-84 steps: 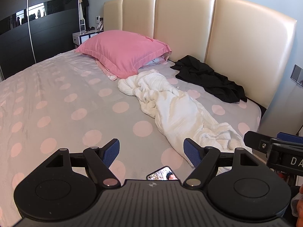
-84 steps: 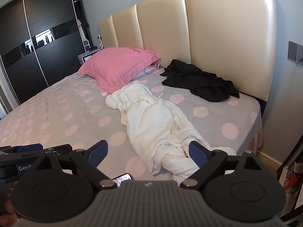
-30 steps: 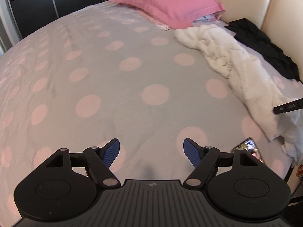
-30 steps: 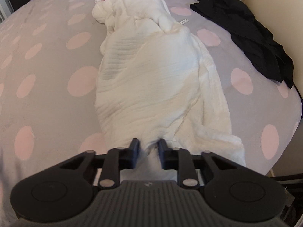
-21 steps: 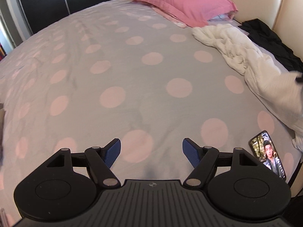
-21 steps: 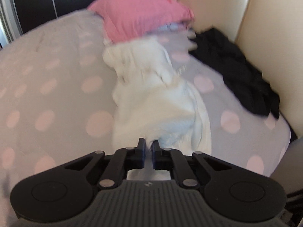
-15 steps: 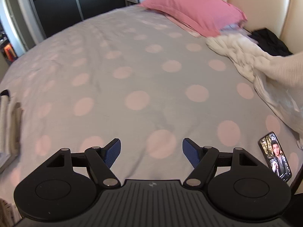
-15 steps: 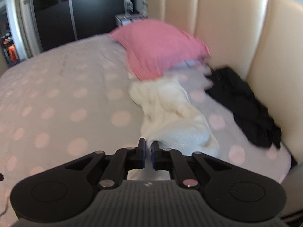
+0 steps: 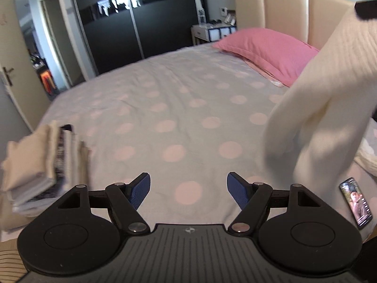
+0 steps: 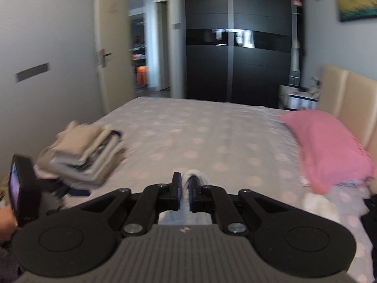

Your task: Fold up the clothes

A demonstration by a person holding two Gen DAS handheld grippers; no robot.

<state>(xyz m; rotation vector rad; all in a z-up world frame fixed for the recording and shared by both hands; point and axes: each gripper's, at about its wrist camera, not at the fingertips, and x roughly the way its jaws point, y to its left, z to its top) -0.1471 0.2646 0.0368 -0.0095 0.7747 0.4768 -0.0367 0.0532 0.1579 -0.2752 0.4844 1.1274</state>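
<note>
A white knitted garment [image 9: 329, 99] hangs lifted at the right of the left wrist view, its lower end trailing on the bed. My right gripper [image 10: 185, 187] is shut on a fold of this white garment [image 10: 195, 174], which pokes up between the pads; more of it lies below the pillow [image 10: 315, 202]. My left gripper [image 9: 188, 188] is open and empty, held low over the polka-dot bedsheet [image 9: 179, 108]. The right gripper's tip shows as a dark shape at the top right of the left wrist view [image 9: 366, 9].
A stack of folded clothes [image 9: 44, 162] sits at the bed's left edge, also in the right wrist view [image 10: 87, 153]. A pink pillow [image 9: 266, 44] lies by the beige headboard [image 9: 289, 9]. A phone [image 9: 355, 202] lies on the sheet at the right. A black wardrobe [image 10: 238, 44] and open door [image 10: 110, 47] stand beyond.
My right gripper closed on the white garment and lifted it up off the bed. Both views swung left towards the wardrobe and the folded stack. My left gripper stayed open.
</note>
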